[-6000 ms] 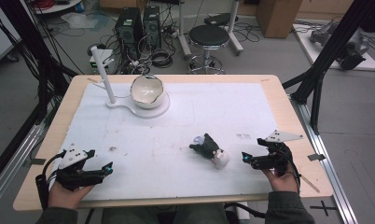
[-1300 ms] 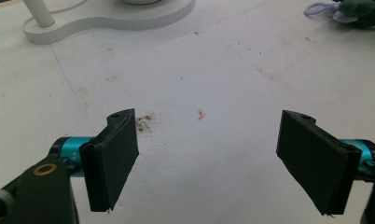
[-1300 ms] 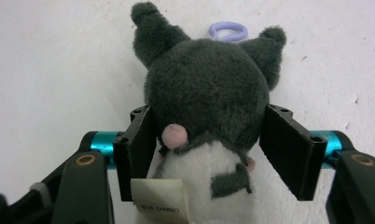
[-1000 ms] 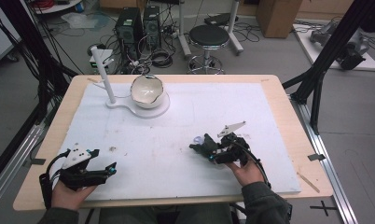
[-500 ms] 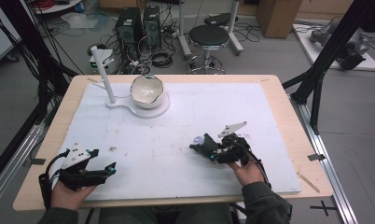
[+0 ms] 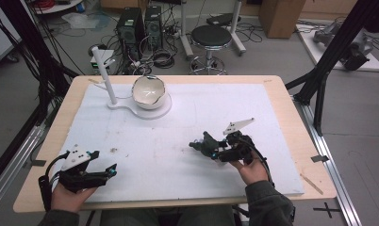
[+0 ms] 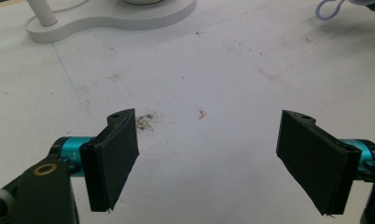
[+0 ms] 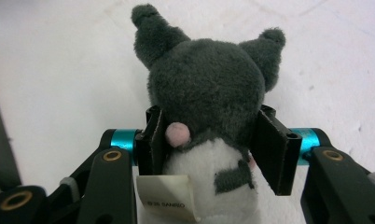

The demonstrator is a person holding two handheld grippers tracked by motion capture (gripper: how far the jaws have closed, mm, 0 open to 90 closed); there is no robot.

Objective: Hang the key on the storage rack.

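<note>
Plush toy (image 8: 206,100), dark grey with a white body and paper tag, lies on the white mat (image 6: 178,141) at front right; I have my right gripper (image 6: 216,151), its jaws just closing, clamped on its sides. Grasp achieved; lifting and placement remain, perhaps into the bowl (image 6: 149,91). Left gripper (image 7: 213,163) idles, jaws apart.

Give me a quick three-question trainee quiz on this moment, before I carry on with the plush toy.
1. True or false: the left gripper holds something.
2. What does the right gripper clamp?
A) bowl
B) plush toy
C) white post
3. Fill in: the bowl sits on a white ____.

Key:
1. False; its jaws stand wide apart over the bare white mat.
2. B; the pads press the plush toy on both sides.
3. Stand.
</note>
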